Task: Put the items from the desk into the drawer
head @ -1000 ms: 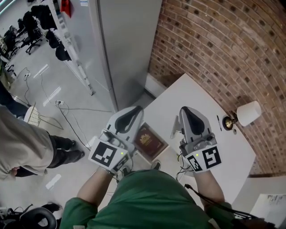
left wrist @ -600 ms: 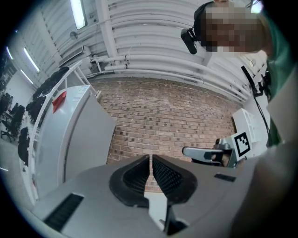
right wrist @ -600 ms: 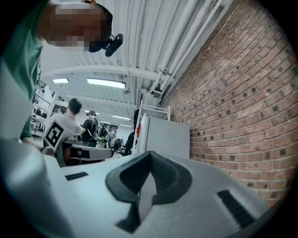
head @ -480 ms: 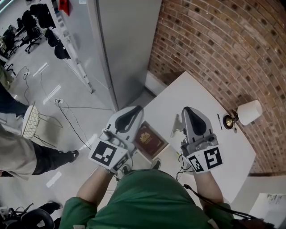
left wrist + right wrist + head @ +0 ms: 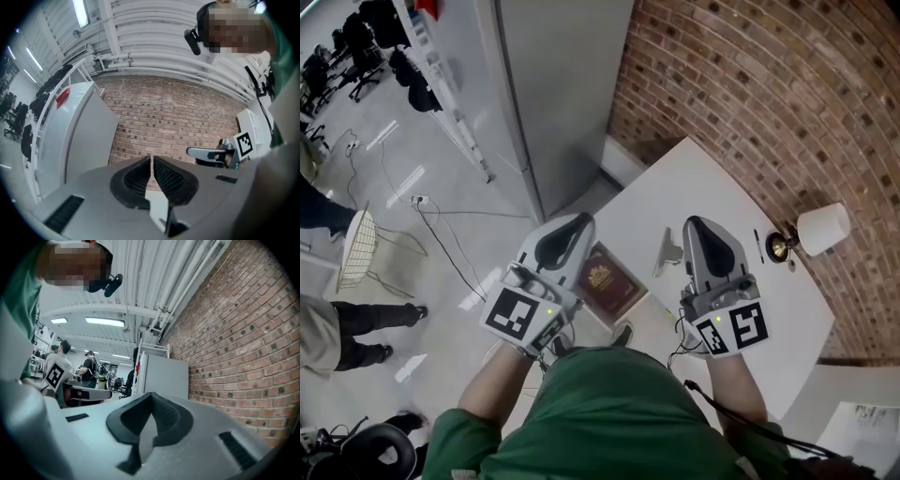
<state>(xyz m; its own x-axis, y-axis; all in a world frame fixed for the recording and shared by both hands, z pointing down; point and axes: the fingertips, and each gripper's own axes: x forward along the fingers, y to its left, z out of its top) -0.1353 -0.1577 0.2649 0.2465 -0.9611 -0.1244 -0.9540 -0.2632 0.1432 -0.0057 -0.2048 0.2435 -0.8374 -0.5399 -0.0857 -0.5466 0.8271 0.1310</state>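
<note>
In the head view a dark red book (image 5: 602, 283) with a gold emblem lies at the near left corner of the white desk (image 5: 675, 197). I cannot tell whether it rests on the top or in a drawer. A small grey object (image 5: 668, 251) and a black pen (image 5: 759, 246) lie on the desk. My left gripper (image 5: 584, 219) hovers left of the book, jaws together and empty (image 5: 152, 159). To the right of the grey object my right gripper (image 5: 694, 223) is held over the desk, shut on nothing (image 5: 151, 394).
A brass lamp with a white shade (image 5: 820, 228) stands at the desk's right edge against the brick wall (image 5: 750, 84). A tall grey cabinet (image 5: 562, 94) stands left of the desk. Cables (image 5: 441, 234) cross the floor, and a person's legs (image 5: 356, 323) are at far left.
The person at the left has walked off toward the left edge. Both grippers have stayed about where they were, still shut.
</note>
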